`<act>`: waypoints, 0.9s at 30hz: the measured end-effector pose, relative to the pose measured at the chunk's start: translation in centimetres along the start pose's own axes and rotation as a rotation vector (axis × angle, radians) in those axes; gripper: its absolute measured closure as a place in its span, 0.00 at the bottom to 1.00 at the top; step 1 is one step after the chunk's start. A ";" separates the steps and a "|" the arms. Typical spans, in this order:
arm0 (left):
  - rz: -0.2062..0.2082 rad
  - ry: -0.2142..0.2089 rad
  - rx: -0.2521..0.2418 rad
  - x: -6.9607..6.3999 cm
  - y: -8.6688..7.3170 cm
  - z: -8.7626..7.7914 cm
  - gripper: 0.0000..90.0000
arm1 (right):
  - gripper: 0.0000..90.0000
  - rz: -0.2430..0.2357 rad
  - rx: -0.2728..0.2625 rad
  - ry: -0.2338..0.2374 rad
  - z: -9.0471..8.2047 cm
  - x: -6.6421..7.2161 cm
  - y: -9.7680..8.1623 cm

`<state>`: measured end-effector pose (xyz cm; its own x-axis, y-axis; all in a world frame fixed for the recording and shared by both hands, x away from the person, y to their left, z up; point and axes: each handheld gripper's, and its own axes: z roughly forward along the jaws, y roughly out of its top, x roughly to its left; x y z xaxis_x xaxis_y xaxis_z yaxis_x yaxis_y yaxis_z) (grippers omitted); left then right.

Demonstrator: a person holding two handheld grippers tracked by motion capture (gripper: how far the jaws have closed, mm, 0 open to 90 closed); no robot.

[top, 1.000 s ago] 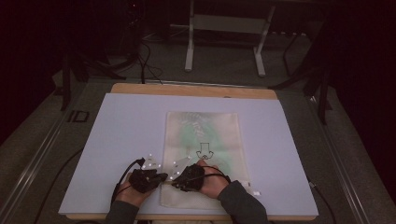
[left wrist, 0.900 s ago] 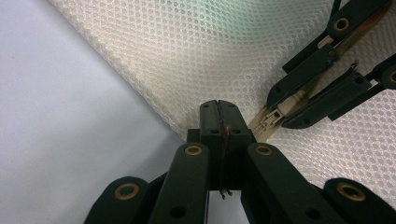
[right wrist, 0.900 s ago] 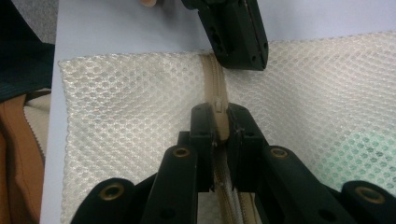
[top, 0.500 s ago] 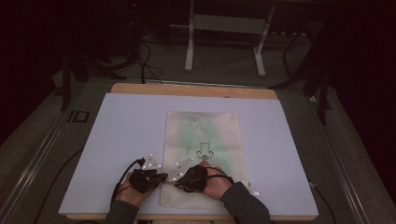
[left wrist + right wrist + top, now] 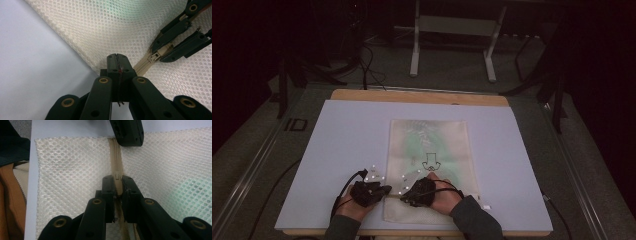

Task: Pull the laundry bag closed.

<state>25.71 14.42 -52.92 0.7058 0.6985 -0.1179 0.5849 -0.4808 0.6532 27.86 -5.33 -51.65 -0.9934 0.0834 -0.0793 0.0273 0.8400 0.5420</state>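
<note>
A cream mesh bag (image 5: 429,165) lies flat on the pale tabletop (image 5: 337,145). The left gripper (image 5: 116,58) has its fingers pressed together, pinching the bag's edge where the beige zipper (image 5: 115,157) ends. The right gripper (image 5: 117,180) holds its fingers slightly spread, straddling the zipper with the slider (image 5: 116,175) between their tips. Both grippers sit near the bag's near edge.

1. High view: fixed above the near edge, facing forward and down, far off over the whole table (image 5: 342,130).
2. Gripper views: each rides close, looking along its own jaws.
3. Both share the zipper (image 5: 146,65) beyond the fingertips.
</note>
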 end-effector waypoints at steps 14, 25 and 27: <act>0.002 0.004 0.003 -0.1 0.0 0.0 0.99 | 0.91 0.002 -0.001 -0.002 -0.3 0.1 -0.4; 0.003 0.003 0.002 -0.1 0.0 0.0 0.99 | 0.91 0.001 -0.002 -0.003 -0.4 0.2 -0.5; 0.003 0.003 0.002 -0.1 0.0 0.0 0.99 | 0.92 0.000 -0.002 -0.005 -0.4 0.3 -0.5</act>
<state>25.66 14.37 -52.90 0.7062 0.6988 -0.1136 0.5838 -0.4840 0.6518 27.55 -5.91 -51.62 -0.9928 0.0858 -0.0839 0.0266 0.8389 0.5437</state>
